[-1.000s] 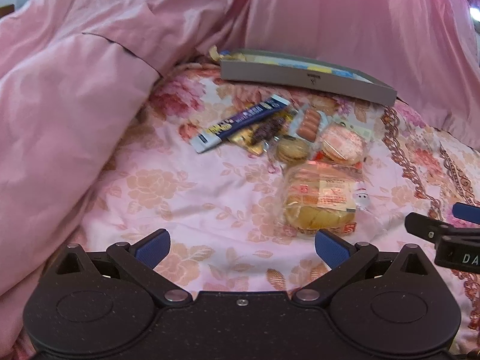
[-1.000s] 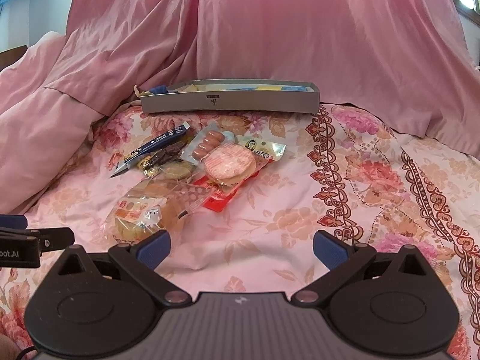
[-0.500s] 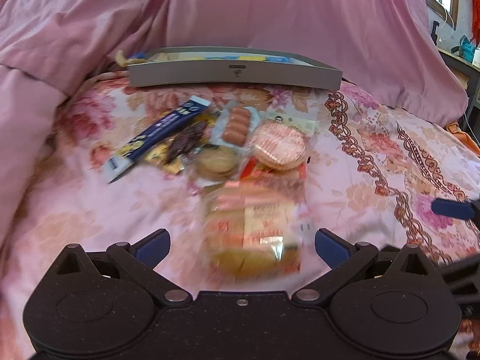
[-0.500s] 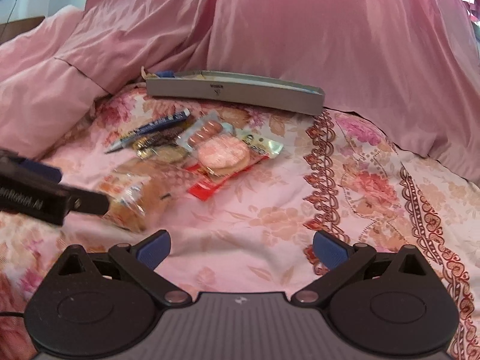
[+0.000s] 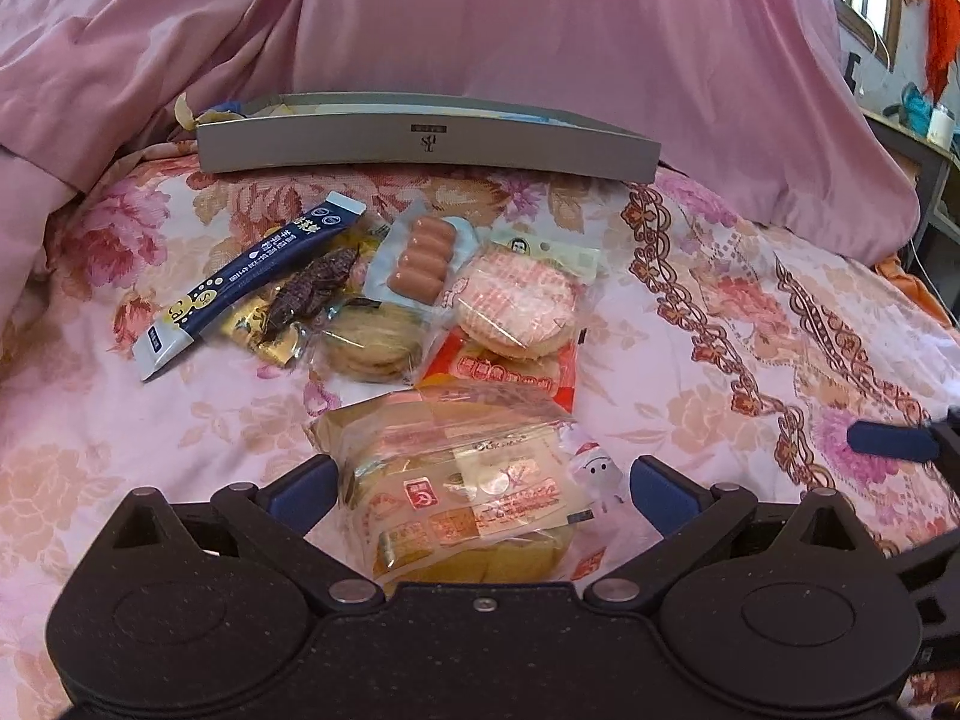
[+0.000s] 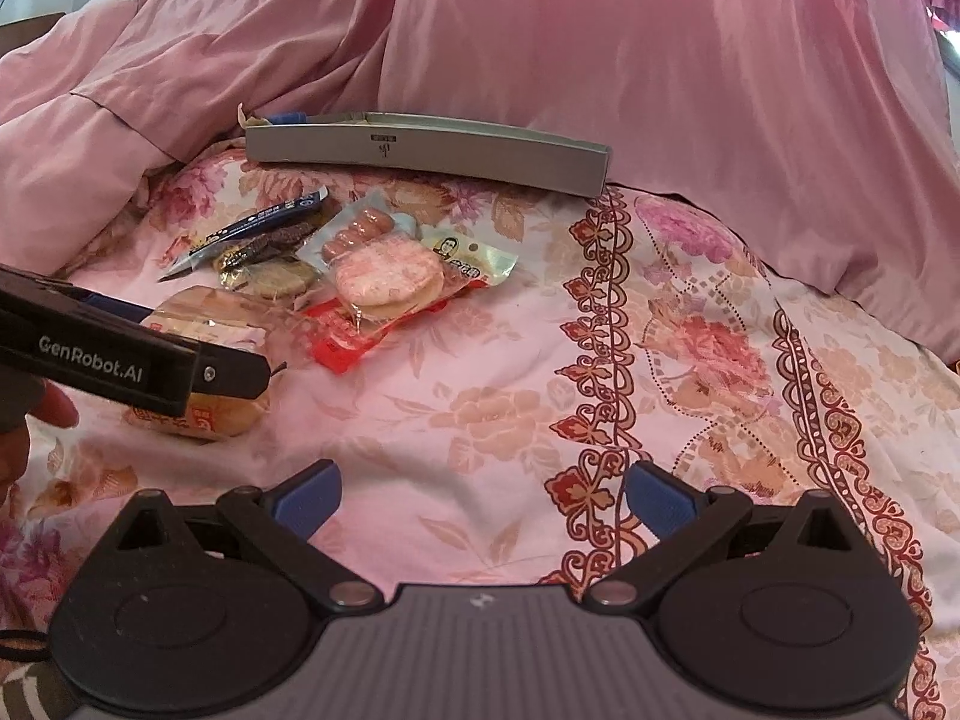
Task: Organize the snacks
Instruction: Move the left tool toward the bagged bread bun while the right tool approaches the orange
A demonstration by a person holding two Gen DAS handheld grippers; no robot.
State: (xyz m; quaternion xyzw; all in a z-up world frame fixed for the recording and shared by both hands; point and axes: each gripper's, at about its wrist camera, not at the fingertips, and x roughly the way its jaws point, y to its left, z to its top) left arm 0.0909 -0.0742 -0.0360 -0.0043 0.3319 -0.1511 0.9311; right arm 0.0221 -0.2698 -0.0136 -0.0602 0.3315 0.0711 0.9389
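A pile of snacks lies on the floral bedsheet. A bagged bread loaf (image 5: pixel 468 498) sits between the open fingers of my left gripper (image 5: pixel 480 489), which straddles it. Behind it lie round rice crackers (image 5: pixel 516 306), a sausage pack (image 5: pixel 420 258), a cookie pack (image 5: pixel 375 333), a dark blue stick sachet (image 5: pixel 252 276) and a red packet (image 5: pixel 510 369). The grey tray box (image 5: pixel 429 147) stands at the back. My right gripper (image 6: pixel 483 498) is open and empty over bare sheet, right of the pile (image 6: pixel 384 276). The left gripper's finger (image 6: pixel 132 354) covers part of the bread (image 6: pixel 204 414) there.
Pink quilts (image 5: pixel 540 30) rise behind and to the left of the snacks. The floral bedsheet (image 6: pixel 690 360) stretches to the right. A dark table edge with small items (image 5: pixel 924 126) shows at the far right.
My left gripper has swung right and moved forward, so the bread loaf now sits between its fingers. The right gripper has shifted slightly; the left one now reaches into its view.
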